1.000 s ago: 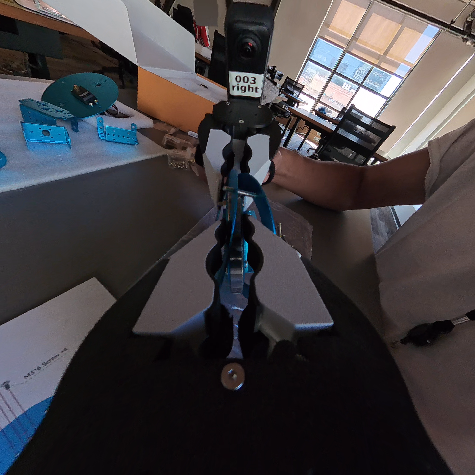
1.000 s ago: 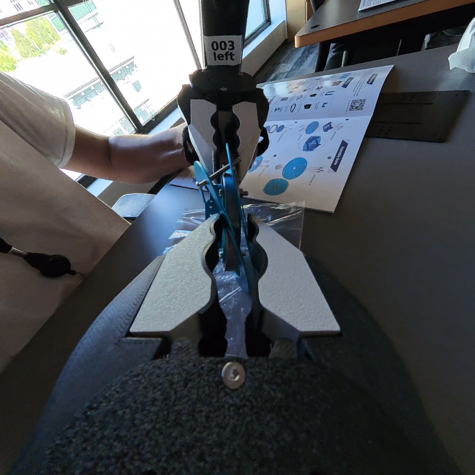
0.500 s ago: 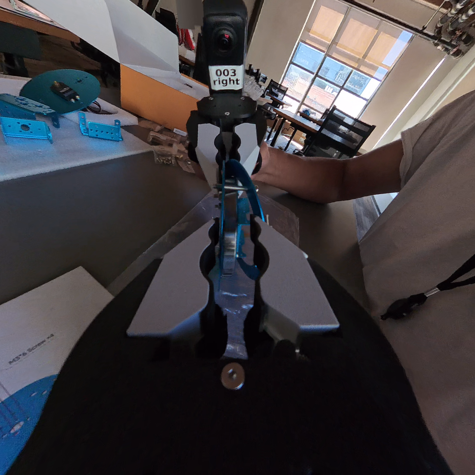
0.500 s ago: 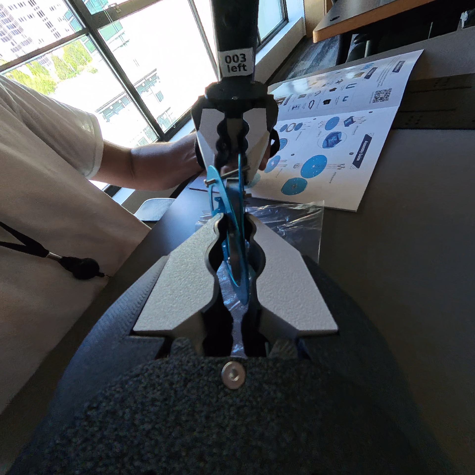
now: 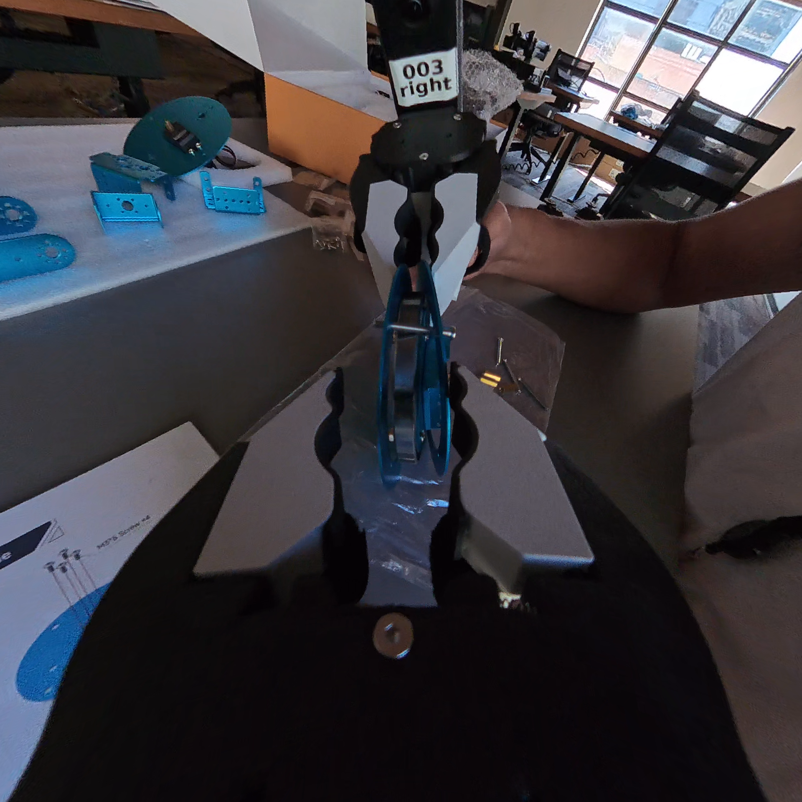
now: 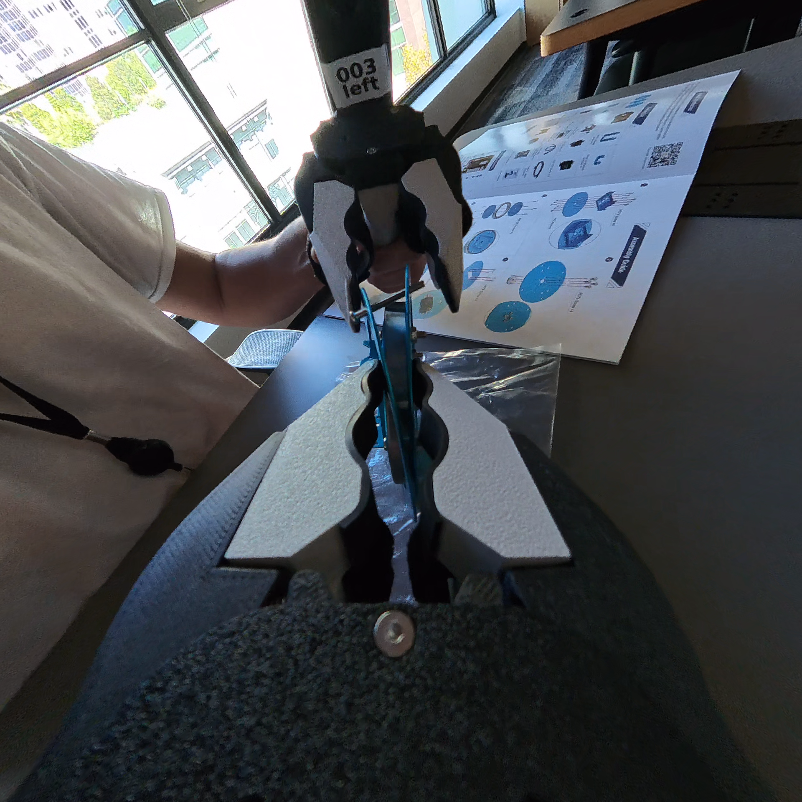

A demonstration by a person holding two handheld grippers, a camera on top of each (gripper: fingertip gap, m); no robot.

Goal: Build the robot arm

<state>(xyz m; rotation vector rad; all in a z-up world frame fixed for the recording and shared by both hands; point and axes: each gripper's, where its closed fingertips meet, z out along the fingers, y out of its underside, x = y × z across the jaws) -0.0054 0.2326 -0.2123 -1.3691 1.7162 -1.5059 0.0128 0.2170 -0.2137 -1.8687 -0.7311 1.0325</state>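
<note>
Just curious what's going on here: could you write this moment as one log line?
left gripper: open, fingers astride blue disc assembly | right gripper: shut on it | below: clear plastic bag

Each of the two hand-held tongs has a broad, rounded black body with a rough, grainy surface and one round silver screw set at the centre near the fingers. The left tongs (image 5: 392, 416) and the right tongs (image 6: 397, 416) each carry two pale grey, textured, wedge-shaped fingers (image 6: 312, 468) edged inside with wavy black rubber pads. Seen from the front, each tool has a black ribbed collar with small screws, a dark upright handle and a white label with dark print. The person wears a cream short-sleeved shirt (image 6: 87, 269) and a black lanyard cord with a toggle (image 6: 139, 455).
</note>
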